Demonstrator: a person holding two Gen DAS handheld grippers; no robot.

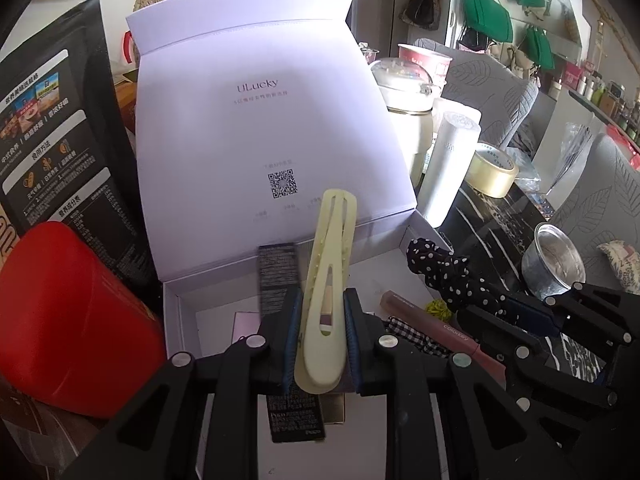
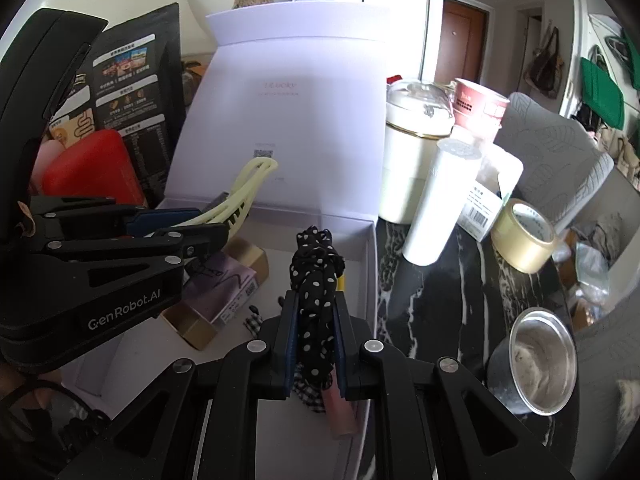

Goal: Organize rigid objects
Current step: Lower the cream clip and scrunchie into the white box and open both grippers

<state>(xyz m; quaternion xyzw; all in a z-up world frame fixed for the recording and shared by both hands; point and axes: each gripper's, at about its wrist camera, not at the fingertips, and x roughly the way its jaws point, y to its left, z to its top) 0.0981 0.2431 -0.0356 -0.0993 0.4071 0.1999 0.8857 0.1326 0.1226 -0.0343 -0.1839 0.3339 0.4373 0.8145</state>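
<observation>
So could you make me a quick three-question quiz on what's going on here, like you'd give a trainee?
1. True or false: the left tool grips a pale yellow hair clip.
2. What does the right tool hold?
A) tape roll
B) polka-dot scrunchie
C) metal cup
3. Fill in: the white box has its lid ____.

Key:
1. True.
2. B, the scrunchie. The tape roll and metal cup sit on the dark table.
3. Open.
</observation>
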